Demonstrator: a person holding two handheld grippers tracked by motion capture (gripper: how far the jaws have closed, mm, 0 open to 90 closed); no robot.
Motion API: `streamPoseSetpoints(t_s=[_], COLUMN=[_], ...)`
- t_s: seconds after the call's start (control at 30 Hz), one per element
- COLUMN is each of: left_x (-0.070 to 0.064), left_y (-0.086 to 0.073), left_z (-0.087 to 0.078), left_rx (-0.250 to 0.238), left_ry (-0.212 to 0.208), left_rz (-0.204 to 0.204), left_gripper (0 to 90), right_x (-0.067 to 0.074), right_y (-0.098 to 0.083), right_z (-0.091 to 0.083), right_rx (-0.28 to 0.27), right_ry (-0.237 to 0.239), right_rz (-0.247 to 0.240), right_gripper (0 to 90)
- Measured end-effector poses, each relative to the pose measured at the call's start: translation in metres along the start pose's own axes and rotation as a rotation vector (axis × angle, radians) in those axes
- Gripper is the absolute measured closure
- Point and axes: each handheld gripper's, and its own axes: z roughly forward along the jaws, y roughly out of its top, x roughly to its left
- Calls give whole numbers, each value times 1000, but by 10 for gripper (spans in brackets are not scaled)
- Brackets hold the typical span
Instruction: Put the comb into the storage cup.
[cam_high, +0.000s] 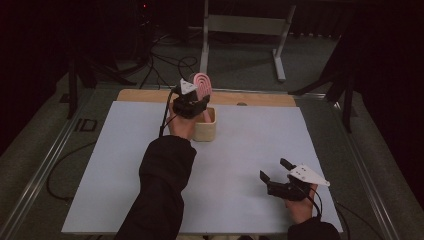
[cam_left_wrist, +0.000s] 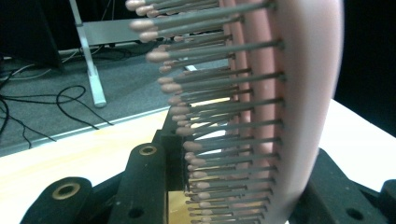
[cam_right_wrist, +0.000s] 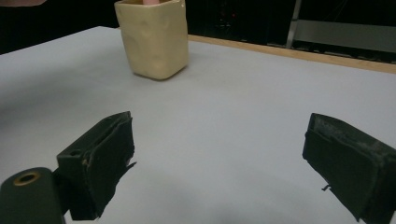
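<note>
While the pink hairbrush (cam_high: 202, 85) is clamped between the jaws of the left gripper (cam_high: 192, 102), its handle end is held down inside the cream-coloured cup (cam_high: 206, 128), with the head and pins kept upright above the rim — a hold that seems chosen so the brush can be stood in the cup rather than laid flat. In the left gripper view the pins (cam_left_wrist: 219, 116) are seen running sideways across the frame, the pink pad (cam_left_wrist: 308, 93) being pressed from either side by the black jaws. The cup is set towards the far middle of the white table (cam_high: 125, 165), not far from the wooden strip (cam_high: 145, 95) at the far edge. The right gripper (cam_high: 276, 171) is rested low near the person's edge, well apart from the cup, its jaws spread wide with nothing between them. Wide bare tabletop is left around the cup on all near sides — room enough, it is judged, for the left gripper to be opened and drawn upward without the cup being tipped.
</note>
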Motion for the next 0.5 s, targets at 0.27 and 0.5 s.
streamPoseSetpoints(t_s=[0.27, 0.5], left_x=[-4, -2], left_y=[-4, -12], left_z=[-1, 0], left_rx=[-8, 0], left_ry=[-5, -8], left_rz=[-2, -22], left_gripper=[639, 639], right_x=[0, 1], right_y=[0, 0], right_z=[0, 1], right_rx=[-1, 1], right_ry=[0, 0], right_rz=[-1, 1], right_gripper=[86, 86])
